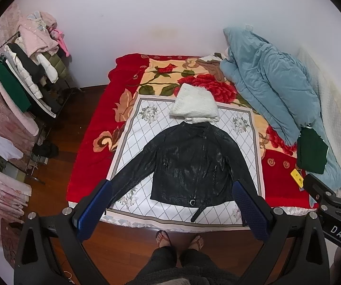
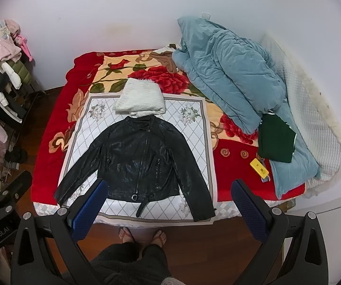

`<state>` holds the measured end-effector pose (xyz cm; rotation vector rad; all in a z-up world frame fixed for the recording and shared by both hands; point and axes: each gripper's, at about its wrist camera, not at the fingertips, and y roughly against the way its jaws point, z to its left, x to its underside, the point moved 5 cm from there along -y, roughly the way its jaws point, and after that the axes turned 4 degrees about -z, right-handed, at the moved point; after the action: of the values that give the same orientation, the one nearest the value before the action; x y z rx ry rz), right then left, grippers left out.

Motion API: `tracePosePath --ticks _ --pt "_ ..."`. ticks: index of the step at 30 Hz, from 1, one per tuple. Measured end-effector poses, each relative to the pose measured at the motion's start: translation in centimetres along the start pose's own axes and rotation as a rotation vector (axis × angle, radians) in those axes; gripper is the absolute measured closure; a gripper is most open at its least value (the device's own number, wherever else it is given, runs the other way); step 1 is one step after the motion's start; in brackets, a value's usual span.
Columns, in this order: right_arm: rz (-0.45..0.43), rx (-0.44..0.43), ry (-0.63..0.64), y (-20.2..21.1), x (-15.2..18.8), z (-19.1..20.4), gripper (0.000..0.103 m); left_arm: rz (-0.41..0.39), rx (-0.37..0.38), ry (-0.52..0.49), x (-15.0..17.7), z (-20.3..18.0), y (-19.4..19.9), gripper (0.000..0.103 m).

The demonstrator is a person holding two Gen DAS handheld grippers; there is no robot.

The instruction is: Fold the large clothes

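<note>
1. Nearest in, both tongs hang above the bed's foot edge, tilted down. The left gripper (image 1: pixel 170 210) has its jaws spread wide with nothing between them, and the right gripper (image 2: pixel 168 207) is just the same: wide and empty.
2. Below them stands a person in sandals, feet (image 1: pixel 179 238) on the wood floor, right at the bed.
3. Now the jacket (image 1: pixel 189 163): black, shiny, laid flat and front up on a white patterned cloth (image 1: pixel 146 114), sleeves splayed out toward the near corners, hem nearest the tongs.
4. Neither gripper touches it yet; both hover short of the hem, the left sleeve (image 1: pixel 132 178) running toward the left tongs, the right sleeve (image 2: pixel 194 190) toward the right.
5. The sensible opening, I'd say, is a cuff in each jaw, sleeves carried across the chest. The material looks stiff and slick, so bite deep, lift only a little, and keep the body from sliding.
6. Farther off, a folded white knit (image 1: pixel 194 106) sits touching the collar; keep clear of it.
7. Beyond that, a blue quilt (image 1: pixel 265 83) is heaped on the right.
</note>
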<state>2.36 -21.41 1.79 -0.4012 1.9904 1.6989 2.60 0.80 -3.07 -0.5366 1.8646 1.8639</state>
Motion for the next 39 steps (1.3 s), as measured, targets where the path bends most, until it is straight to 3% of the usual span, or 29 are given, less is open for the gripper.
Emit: tracePosePath --ticks 39 --pt "-0.006 -0.001 0.009 1.1 -1.2 1.3 0.0 -0.003 0.002 0.011 0.1 0.2 -0.2 0.0"
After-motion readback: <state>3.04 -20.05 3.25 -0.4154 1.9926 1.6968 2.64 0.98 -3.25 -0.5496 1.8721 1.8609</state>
